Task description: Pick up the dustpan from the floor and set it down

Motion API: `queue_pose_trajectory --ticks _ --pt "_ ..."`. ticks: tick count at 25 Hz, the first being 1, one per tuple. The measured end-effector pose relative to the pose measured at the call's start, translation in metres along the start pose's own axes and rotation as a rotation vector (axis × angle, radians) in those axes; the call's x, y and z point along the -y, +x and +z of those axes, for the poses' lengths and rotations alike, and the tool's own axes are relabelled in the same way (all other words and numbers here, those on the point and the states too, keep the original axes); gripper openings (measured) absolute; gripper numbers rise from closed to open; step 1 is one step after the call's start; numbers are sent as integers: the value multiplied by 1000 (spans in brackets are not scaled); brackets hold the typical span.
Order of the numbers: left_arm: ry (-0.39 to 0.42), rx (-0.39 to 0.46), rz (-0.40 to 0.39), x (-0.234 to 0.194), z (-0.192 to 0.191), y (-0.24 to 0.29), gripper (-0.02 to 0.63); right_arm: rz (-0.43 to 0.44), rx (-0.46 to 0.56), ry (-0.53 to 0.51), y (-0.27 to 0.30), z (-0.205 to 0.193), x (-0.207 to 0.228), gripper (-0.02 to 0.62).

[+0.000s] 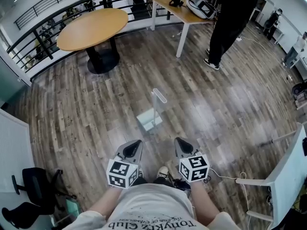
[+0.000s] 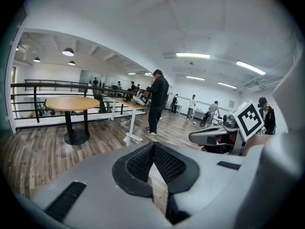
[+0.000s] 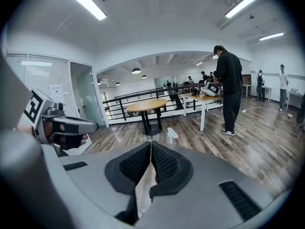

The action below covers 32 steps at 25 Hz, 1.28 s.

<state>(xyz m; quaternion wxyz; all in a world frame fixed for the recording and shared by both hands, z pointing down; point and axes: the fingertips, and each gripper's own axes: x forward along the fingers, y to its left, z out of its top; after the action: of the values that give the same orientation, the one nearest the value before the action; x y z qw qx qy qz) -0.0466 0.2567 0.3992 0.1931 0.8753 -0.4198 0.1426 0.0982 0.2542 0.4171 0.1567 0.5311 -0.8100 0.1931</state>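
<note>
The dustpan (image 1: 150, 117) is pale and see-through, standing on the wood floor ahead of me with its handle (image 1: 159, 96) upright. In the right gripper view the dustpan (image 3: 171, 135) shows just past the jaw tips. Both grippers hover near my body, short of the pan and apart from it. My left gripper (image 1: 135, 144) is shut with nothing in it, its tips (image 2: 153, 146) meeting. My right gripper (image 1: 181, 142) is shut and empty too, its jaws closed together (image 3: 150, 145).
A round wooden table (image 1: 93, 27) stands far left, a rectangular table (image 1: 183, 9) far centre, with a person in black (image 1: 231, 18) beside it. A black railing (image 1: 57, 4) runs behind. A black chair (image 1: 33, 188) sits at lower left, a white desk (image 1: 289, 169) at right.
</note>
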Motion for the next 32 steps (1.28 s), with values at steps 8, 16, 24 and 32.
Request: queue_pose_trajectory --ticks 8,16,24,32 --pt "5 -7 -44 -24 3 -8 23 -42 -9 9 13 5 -14 26" --pt "61 0 -112 -51 14 -11 23 -96 13 -5 30 23 -31 26" --pt "42 -5 -126 -63 20 7 23 -102 -18 20 48 18 -20 26" --pt "2 1 -61 -81 37 59 23 -43 -29 11 92 36 22 26"
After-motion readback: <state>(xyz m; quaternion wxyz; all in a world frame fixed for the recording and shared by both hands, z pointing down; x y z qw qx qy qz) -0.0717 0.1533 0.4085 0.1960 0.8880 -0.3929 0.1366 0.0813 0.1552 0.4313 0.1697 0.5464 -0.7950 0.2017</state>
